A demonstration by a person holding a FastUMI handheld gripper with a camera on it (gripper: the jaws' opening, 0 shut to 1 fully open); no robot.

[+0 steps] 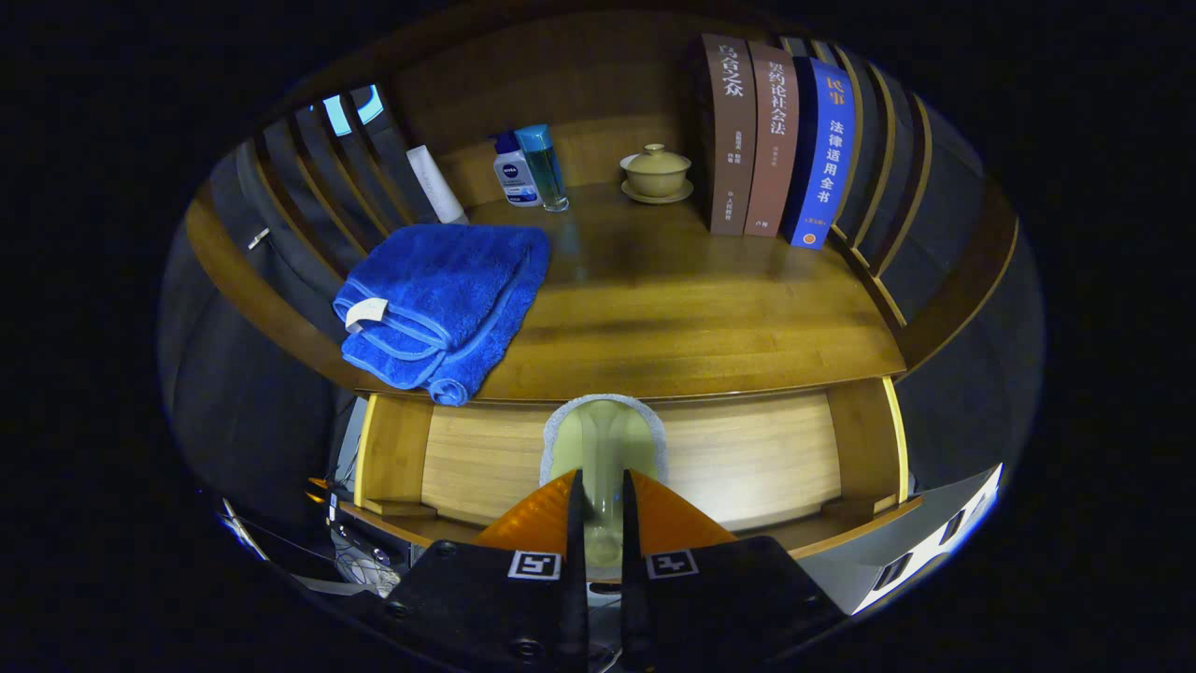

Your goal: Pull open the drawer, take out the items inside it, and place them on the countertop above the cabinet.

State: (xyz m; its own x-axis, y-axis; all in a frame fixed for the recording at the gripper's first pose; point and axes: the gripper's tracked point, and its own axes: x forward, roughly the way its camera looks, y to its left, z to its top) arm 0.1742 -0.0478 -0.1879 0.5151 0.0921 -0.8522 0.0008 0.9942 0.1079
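Gripper view: looks down on a wooden cabinet with its drawer [467, 458] pulled open beneath the worktop [673, 318].
Fingers: the gripper [598, 523] sits at the lower middle of the frame, its fingers nearly together and clamped on the pale handle of a brush [603, 449].
Brush: upright between the fingers, its oval head with a light fuzzy rim rising just ahead of them, in front of the drawer's inner wood and just below the worktop's front edge.
Drawer: open, across the lower middle; its bare wooden floor shows left and right of the brush.
Towel: a folded blue towel [439, 304] lies on the left of the worktop, one corner hanging over the front edge above the drawer.
Bottles: a white tube [435, 183], a small white-and-blue bottle [513, 170] and a clear blue bottle [544, 166] stand at the upper left, behind the towel.
Lidded cup: a tan lidded cup [657, 172] on its saucer stands at upper centre, at the back.
Books: three books [771, 140] stand upright at the upper right.
Free space: the middle and right front of the worktop is bare wood.
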